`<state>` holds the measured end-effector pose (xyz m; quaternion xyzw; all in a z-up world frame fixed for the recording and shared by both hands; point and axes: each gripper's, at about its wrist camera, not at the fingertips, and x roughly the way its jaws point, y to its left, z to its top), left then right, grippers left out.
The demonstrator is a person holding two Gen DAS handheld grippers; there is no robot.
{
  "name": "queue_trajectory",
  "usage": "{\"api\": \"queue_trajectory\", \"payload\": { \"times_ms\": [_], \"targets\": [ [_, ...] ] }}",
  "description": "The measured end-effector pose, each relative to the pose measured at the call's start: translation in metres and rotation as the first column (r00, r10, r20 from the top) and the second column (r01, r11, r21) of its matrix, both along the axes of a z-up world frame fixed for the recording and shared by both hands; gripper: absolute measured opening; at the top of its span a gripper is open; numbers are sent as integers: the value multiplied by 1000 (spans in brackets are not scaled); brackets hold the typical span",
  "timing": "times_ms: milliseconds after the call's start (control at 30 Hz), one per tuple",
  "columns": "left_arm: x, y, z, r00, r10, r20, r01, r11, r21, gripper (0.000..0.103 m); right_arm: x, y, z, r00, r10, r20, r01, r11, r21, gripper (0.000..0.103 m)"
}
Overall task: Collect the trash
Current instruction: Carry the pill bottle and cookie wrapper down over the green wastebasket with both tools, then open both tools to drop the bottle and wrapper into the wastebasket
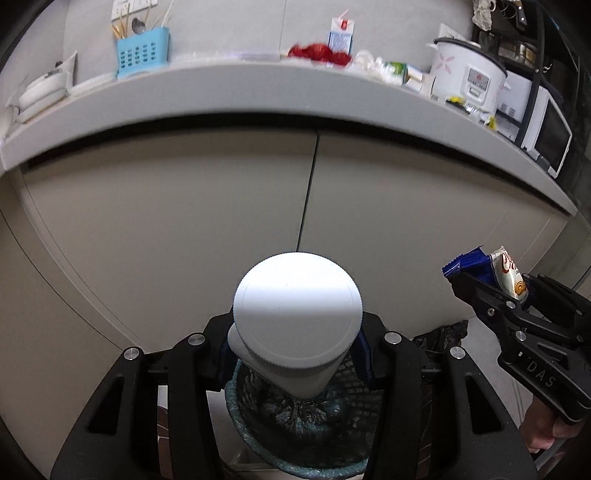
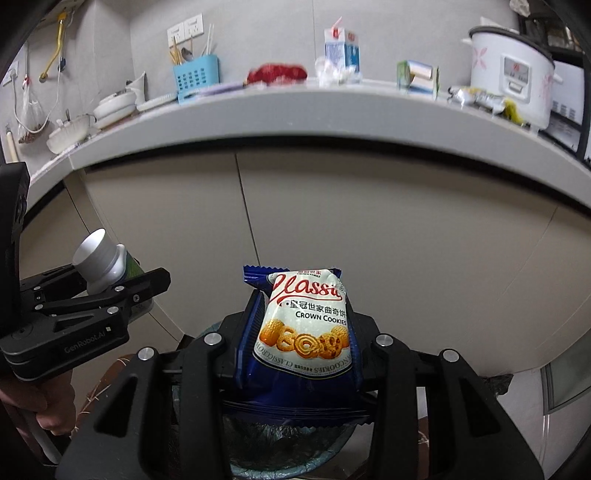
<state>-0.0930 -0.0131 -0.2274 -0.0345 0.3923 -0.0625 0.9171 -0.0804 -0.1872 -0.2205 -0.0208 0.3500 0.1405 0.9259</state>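
My left gripper point(image 1: 295, 354) is shut on a white plastic bottle point(image 1: 297, 314) with a ribbed cap, held above a mesh trash bin point(image 1: 295, 439) lined with a dark bag. The bottle also shows in the right wrist view point(image 2: 101, 264), in the left gripper point(image 2: 122, 291). My right gripper point(image 2: 299, 354) is shut on a blue and white cookie packet point(image 2: 306, 325), above the same bin point(image 2: 288, 450). In the left wrist view the right gripper point(image 1: 491, 291) holds the packet point(image 1: 502, 271) at the right.
A grey countertop point(image 1: 258, 88) curves above beige cabinet doors point(image 1: 184, 229). On it stand a blue utensil basket point(image 1: 143, 51), a milk carton point(image 1: 340, 35), a red wrapper point(image 1: 317, 51), a small green box point(image 2: 417, 75), a rice cooker point(image 1: 467, 75), a microwave point(image 1: 546, 133) and white bowls point(image 2: 110, 107).
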Motion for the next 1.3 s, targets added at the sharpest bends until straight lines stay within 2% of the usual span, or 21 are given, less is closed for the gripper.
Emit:
{"api": "queue_trajectory", "payload": {
  "times_ms": [333,500,533,700,800,833,900,967,1133,1300],
  "targets": [
    [16,9,-67,995,19,-98,-19,1000,-3,48,21,16,-74,993,25,-115,-28,999,-27,38],
    [17,8,-87,992,28,-126,-24,999,34,48,25,21,-93,987,27,-161,-35,998,-47,40],
    [18,8,-89,991,25,-133,-21,999,27,48,25,22,-94,986,30,-164,-39,998,-46,45],
    [21,10,-91,989,28,-142,-25,999,23,48,27,25,-96,984,38,-176,-46,998,-43,56],
    [20,10,-92,989,27,-145,-23,999,28,48,28,25,-95,984,37,-173,-46,998,-49,67],
    [21,10,-93,989,26,-147,-23,999,27,48,27,24,-94,985,34,-172,-44,998,-54,75],
    [22,8,-96,988,25,-149,-19,999,41,48,26,23,-89,986,30,-164,-40,998,-57,80],
    [25,3,-98,988,18,-155,-12,999,40,48,24,17,-84,987,21,-157,-30,998,-59,90],
    [29,-8,-101,987,-2,-161,7,1000,27,48,17,5,-77,993,-11,-119,2,997,-75,93],
    [32,-16,-111,985,-29,-173,35,999,28,49,16,-19,-71,991,-59,-117,52,997,-59,94]
  ]
}}
